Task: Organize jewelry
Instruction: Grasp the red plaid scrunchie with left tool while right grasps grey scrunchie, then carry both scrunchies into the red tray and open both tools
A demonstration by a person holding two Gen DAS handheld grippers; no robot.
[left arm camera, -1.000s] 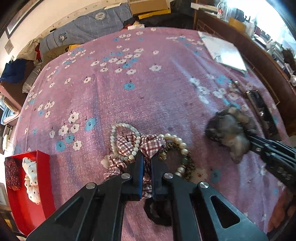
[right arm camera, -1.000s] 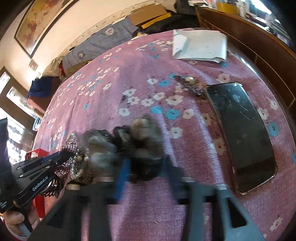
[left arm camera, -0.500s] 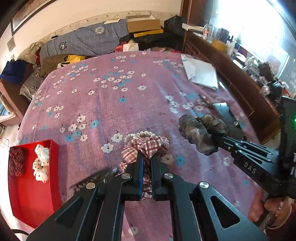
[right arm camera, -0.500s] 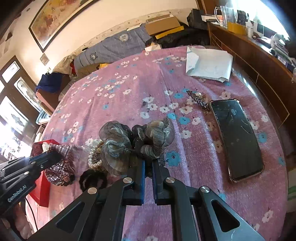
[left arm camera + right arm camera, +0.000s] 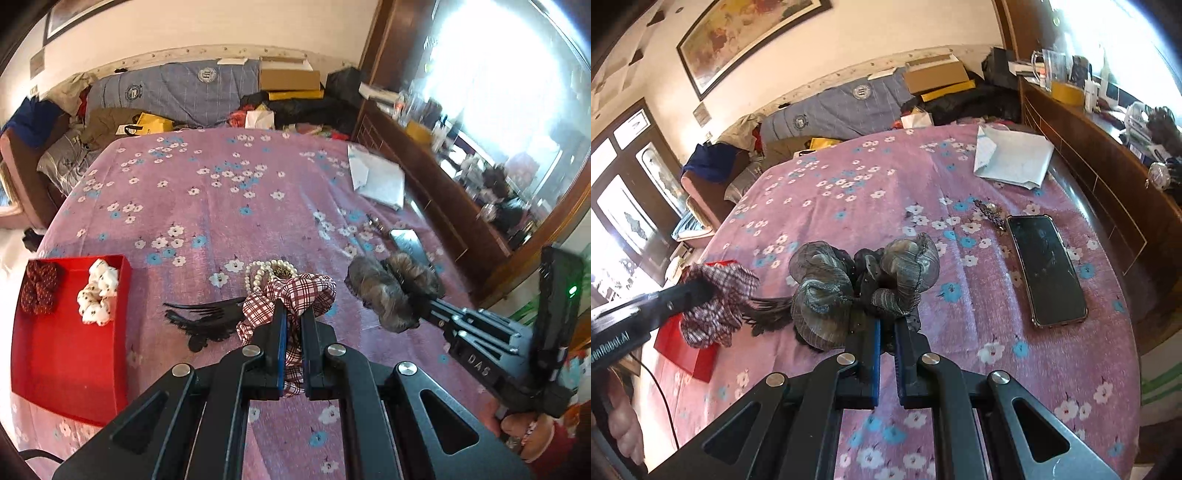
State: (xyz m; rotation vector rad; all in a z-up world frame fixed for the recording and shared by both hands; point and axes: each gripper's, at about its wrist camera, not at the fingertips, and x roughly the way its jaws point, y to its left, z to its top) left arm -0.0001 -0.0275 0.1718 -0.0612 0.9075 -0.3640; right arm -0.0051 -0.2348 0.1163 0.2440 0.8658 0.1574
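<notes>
My left gripper is shut on a red-and-white plaid scrunchie and holds it above the bed. It also shows in the right wrist view. My right gripper is shut on a grey gauzy bow hair tie, also lifted; it shows in the left wrist view. A pearl bracelet and a black comb-like hair clip lie on the pink floral bedspread. A red box at the left holds a dark red scrunchie and a white patterned scrunchie.
A phone lies on the bedspread at the right, with a small dark ornament above it and a white envelope further back. A wooden sideboard runs along the right. Clothes and boxes are piled at the far end.
Both grippers have risen well above the bed with their hair ties. The plaid scrunchie came off the pearl bracelet, which stays on the bedspread with the black clip.
</notes>
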